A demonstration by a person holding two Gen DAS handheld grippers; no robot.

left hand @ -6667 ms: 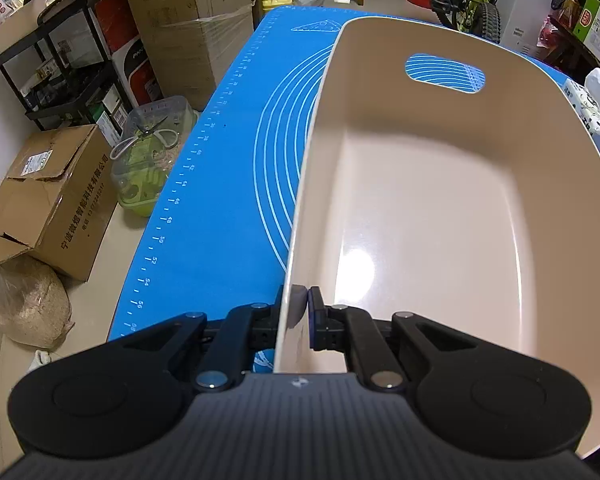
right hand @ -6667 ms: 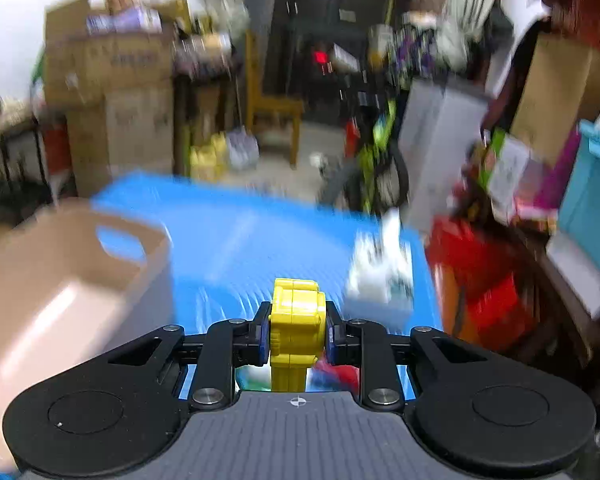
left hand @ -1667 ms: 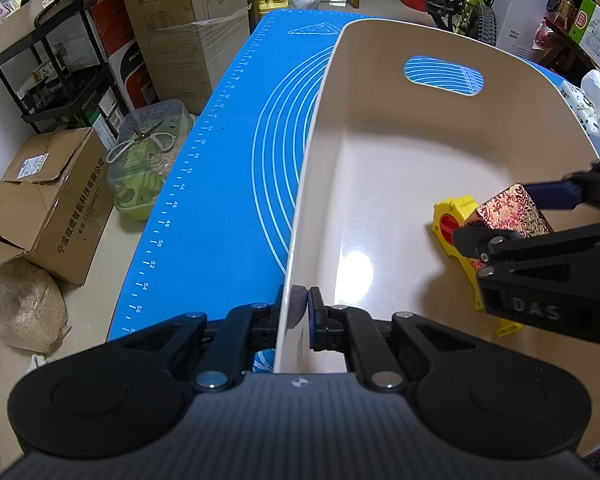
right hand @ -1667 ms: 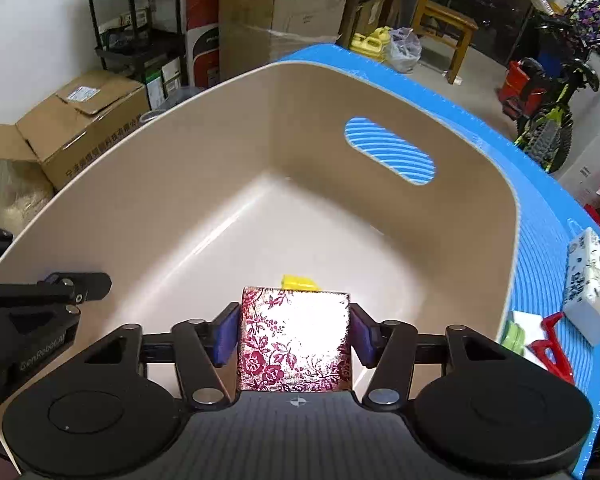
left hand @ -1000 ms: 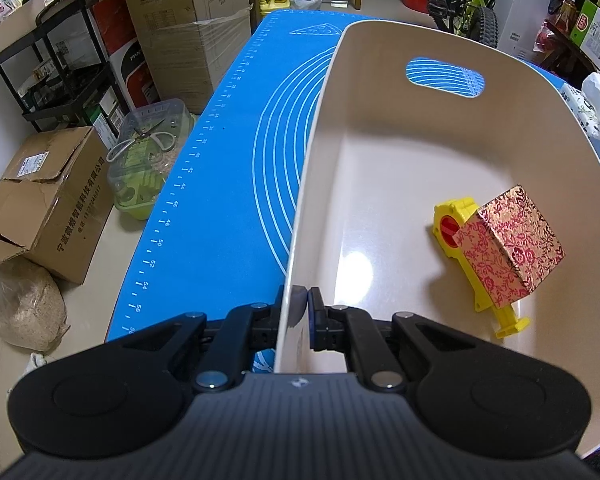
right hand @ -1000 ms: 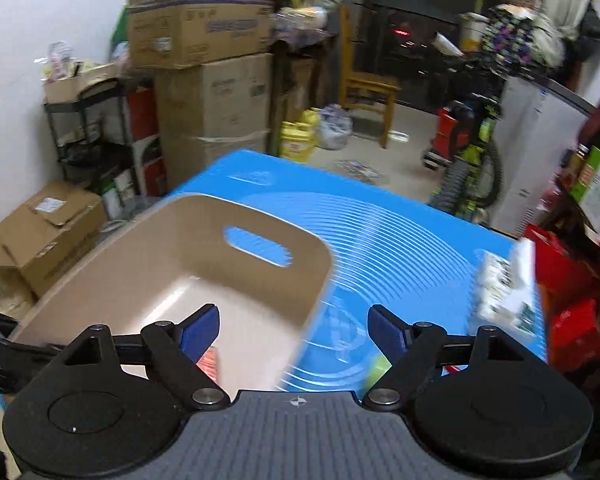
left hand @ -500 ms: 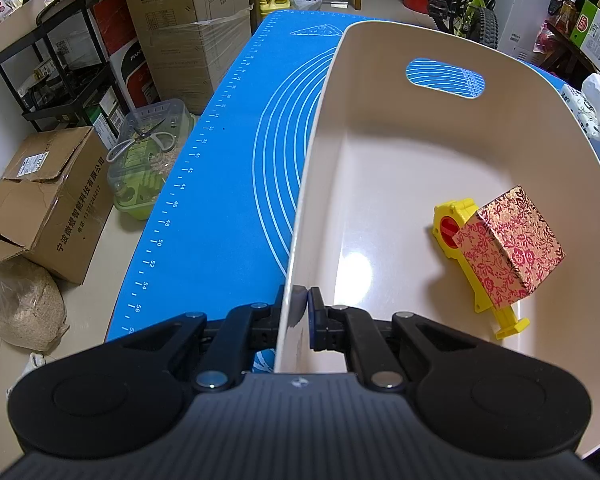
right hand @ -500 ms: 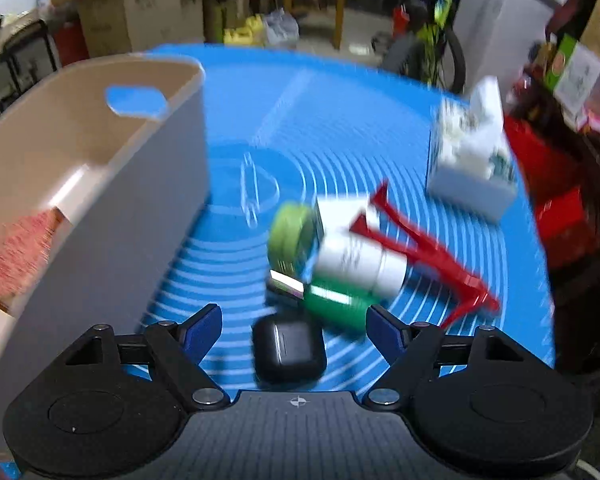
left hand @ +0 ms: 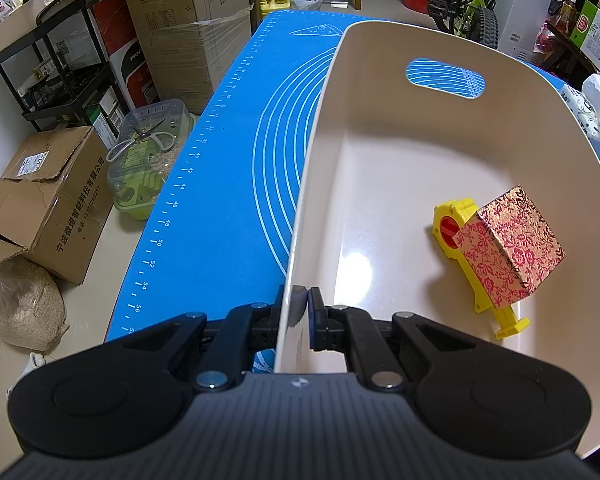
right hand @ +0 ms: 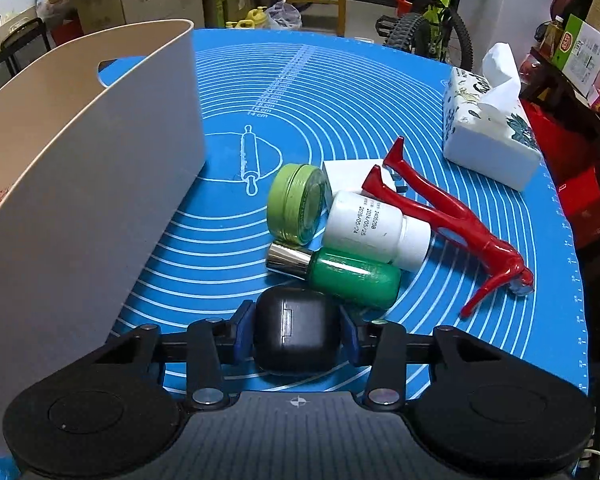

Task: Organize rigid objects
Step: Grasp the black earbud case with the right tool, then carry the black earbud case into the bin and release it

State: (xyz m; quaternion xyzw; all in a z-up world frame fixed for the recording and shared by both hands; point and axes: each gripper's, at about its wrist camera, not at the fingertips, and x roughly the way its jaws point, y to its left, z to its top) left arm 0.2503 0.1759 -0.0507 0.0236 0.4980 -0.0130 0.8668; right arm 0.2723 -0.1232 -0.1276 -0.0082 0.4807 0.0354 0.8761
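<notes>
Beige plastic makes up the bin (left hand: 420,168), which sits on a blue mat (left hand: 228,168) with white rings and ruler marks. The left gripper (left hand: 300,312) is clenched on the bin's near rim, one finger outside the wall and one inside. In the bin, toward its right side, a red-and-gold floral box (left hand: 508,248) lies tilted on top of a yellow tool (left hand: 456,220). The right gripper (right hand: 296,336) is to the right of the bin, its blue pads set against both sides of a black case (right hand: 294,334) on the mat; they appear to touch it, though how firmly they grip is hard to tell. Just beyond the case lies a cluster of touching items: a green bottle (right hand: 352,276) with a silver cap, a white bottle (right hand: 376,228), a green tin (right hand: 298,204) on its edge, a white block (right hand: 352,176) behind them, and a red tool (right hand: 448,216) to their right. At the far right stands a tissue box (right hand: 488,136).
</notes>
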